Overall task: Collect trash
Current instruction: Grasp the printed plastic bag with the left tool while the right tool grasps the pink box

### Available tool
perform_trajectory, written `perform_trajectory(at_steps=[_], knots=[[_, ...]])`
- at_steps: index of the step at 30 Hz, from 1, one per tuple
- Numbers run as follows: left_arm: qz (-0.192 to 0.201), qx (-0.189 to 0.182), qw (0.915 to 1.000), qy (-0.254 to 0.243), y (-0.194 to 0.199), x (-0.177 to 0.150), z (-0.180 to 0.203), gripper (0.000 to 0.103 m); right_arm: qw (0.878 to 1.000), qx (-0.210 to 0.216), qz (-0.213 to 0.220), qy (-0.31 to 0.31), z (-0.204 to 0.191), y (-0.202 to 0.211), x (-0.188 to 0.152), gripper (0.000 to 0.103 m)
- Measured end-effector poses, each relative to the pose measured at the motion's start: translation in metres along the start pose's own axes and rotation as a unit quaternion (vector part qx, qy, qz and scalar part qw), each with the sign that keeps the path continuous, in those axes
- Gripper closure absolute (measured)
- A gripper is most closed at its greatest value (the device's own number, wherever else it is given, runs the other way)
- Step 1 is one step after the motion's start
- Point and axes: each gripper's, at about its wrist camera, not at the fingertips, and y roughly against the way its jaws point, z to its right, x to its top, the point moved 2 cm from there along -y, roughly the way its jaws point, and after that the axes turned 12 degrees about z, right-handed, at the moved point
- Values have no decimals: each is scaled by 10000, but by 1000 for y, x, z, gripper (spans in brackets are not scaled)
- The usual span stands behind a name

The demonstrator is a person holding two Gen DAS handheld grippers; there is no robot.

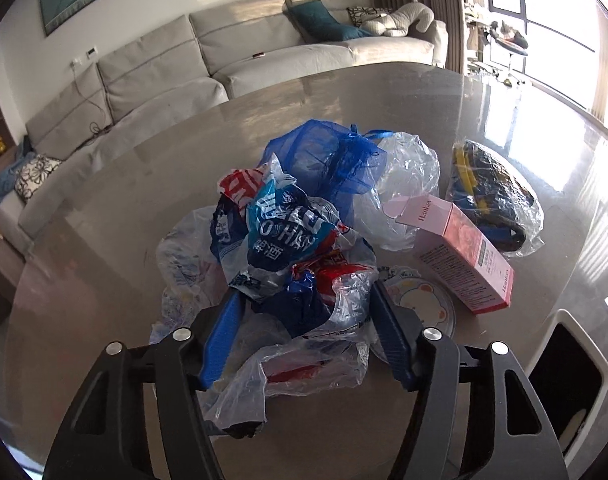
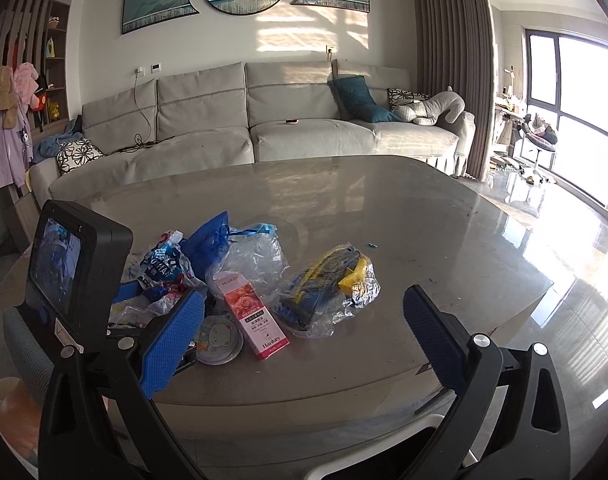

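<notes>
A pile of trash lies on the grey table (image 1: 383,92): a crumpled printed plastic bag (image 1: 288,248), a blue mesh pouch (image 1: 331,156), a clear bag (image 1: 407,168), a pink carton (image 1: 459,252), a blue-yellow wrapped item (image 1: 491,196) and a round sticker disc (image 1: 419,304). My left gripper (image 1: 304,292) is open, its blue fingers on either side of the printed bag. My right gripper (image 2: 304,304) is open and empty above the table's front edge, facing the pink carton (image 2: 256,312) and wrapped item (image 2: 327,288). The left gripper's body (image 2: 76,264) shows at left.
A grey sofa (image 2: 264,120) stands behind the table. A white bin rim with a dark opening (image 1: 563,364) sits below the table's right edge. A small blue scrap (image 2: 371,245) lies farther back on the table. Bright windows are at right.
</notes>
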Motion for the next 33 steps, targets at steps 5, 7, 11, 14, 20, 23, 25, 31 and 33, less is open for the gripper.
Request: perform_trajectory(at_steps=[5,7,11,14,20,23,25,31,33], knots=[[229,7,9997,71,13,1,-5,72,10000,71,-29,24,-5,-3,-3,4],[400,90,9991,83,22,3,-7,74,9999,117,2,65,-8,-5,-4,4],[876,361,9955,-11,45,12,-15,75,9985,142,83,515,-23,-14,-10,4],[1018,393,9940,26,52,16,-23,75,9968,340,68,716,-35,-28,-15,4],[1091,408,9929,223,53,15,-42,75,9955,770,-198,513,-48,-61,-24,4],[1186,404,9918,269,54,14,-51,75,9953,787,-243,501,-54,-74,-22,4],[1211,418,9914,266,54,12,-52,75,9951,843,-317,407,-55,-79,-23,6],[1162,411,9918,352,52,9,-58,75,9937,857,-617,387,-61,-90,-33,31],[1164,433,9916,369,51,10,-60,75,9930,847,-691,442,-64,-93,-36,35]])
